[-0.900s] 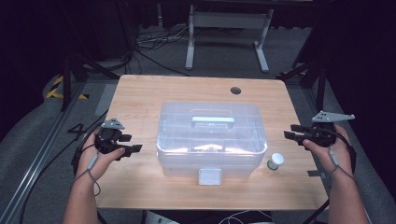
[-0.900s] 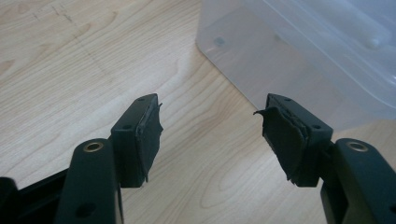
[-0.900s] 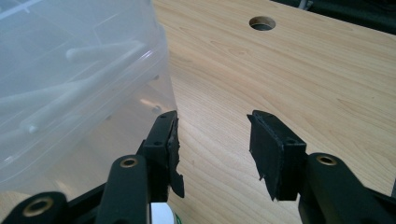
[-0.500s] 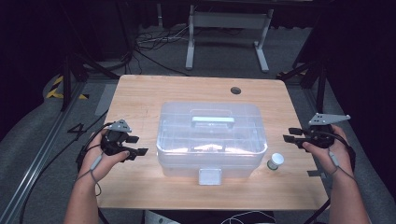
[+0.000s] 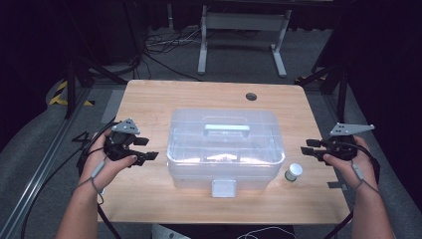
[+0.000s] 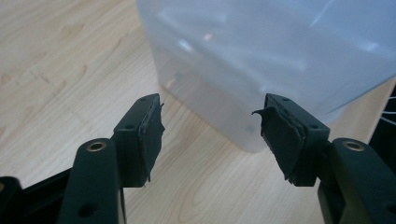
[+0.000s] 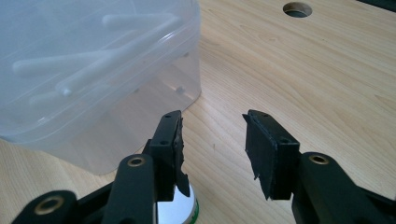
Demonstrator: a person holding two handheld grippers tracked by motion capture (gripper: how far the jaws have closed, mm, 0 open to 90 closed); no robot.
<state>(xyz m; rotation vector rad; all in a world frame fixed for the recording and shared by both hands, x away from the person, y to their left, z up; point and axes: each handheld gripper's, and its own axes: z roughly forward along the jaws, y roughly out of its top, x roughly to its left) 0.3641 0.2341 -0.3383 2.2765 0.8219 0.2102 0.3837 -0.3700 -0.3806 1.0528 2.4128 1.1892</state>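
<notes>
We flank the clear lidded box (image 5: 226, 147) at table centre, its front latch (image 5: 223, 188) at six o'clock not yet undone. Left gripper (image 5: 142, 149) at nine o'clock and right gripper (image 5: 307, 150) at three both spread, empty; the small bottle (image 5: 293, 172) stands untouched.

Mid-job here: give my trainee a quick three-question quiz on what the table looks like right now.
1. True or false: the left gripper is clamped on the clear plastic box.
2. Which side of the box is the small white-capped bottle on: A) the left gripper's side, B) the right gripper's side?
3. What sits on top of the box lid?

Key:
1. False; its jaws stand open beside the box.
2. B.
3. A pale handle.
</notes>
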